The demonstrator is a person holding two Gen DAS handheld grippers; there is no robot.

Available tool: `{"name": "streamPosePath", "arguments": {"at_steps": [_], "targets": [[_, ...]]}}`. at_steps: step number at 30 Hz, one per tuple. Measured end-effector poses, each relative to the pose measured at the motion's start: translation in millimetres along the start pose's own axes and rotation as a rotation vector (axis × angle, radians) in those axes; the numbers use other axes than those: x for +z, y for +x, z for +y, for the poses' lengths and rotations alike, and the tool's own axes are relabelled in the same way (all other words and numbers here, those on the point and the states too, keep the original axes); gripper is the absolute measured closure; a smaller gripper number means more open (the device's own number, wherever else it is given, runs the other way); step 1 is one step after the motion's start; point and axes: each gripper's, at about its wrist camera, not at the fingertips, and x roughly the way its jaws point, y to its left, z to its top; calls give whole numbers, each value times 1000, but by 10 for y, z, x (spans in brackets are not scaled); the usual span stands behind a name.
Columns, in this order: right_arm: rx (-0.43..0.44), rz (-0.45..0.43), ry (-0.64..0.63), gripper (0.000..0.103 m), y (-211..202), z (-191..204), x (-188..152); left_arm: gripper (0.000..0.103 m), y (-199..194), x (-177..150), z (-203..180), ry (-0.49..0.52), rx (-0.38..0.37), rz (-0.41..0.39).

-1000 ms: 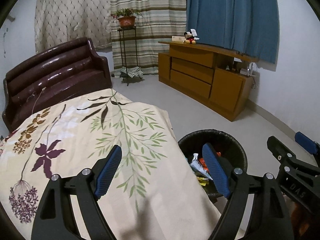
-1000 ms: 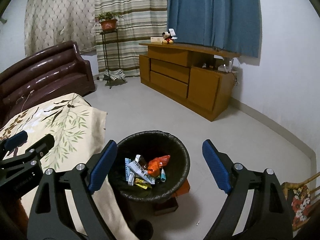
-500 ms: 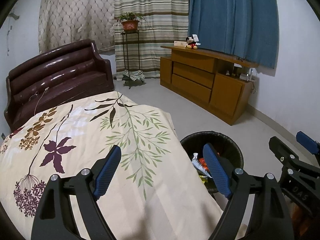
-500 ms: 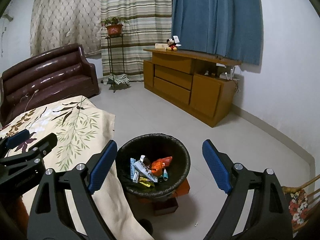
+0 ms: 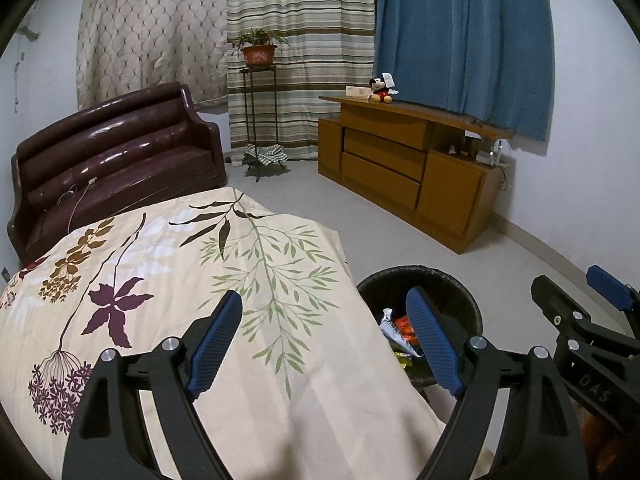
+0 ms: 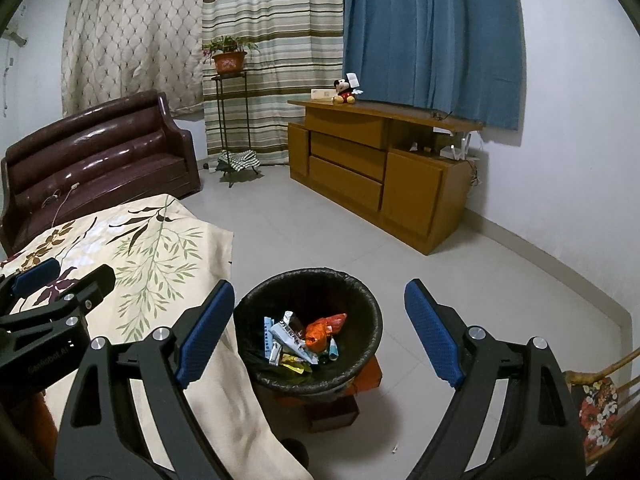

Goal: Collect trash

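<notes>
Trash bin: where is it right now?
The trash bin sits on the floor beside the floral cloth, centred between the fingers in the right wrist view, wrappers inside.

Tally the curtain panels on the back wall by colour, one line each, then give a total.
Beige diamond-pattern curtain: 1
Striped curtain: 1
Blue curtain: 1
Total: 3

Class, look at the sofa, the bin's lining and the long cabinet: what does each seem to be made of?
Sofa: likely leather or vinyl; glossy maroon, bright highlights.
Bin lining: thin black plastic bag; crinkled, slightly shiny.
Cabinet: wood or wood laminate; even matte brown, flat panels.
</notes>
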Motion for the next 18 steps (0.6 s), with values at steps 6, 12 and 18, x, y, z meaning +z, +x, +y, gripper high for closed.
{"name": "streamPosePath", "arguments": {"at_steps": [6, 12, 18], "targets": [[-2, 2, 1, 18, 1, 5, -4, 21, -7, -2, -4, -2, -1, 1], [-2, 3, 3, 18, 1, 24, -15, 21, -8, -2, -5, -2, -2, 1], [-3, 2, 2, 18, -4, 26, -12, 21, -9, 1, -9, -2, -2, 1]]}}
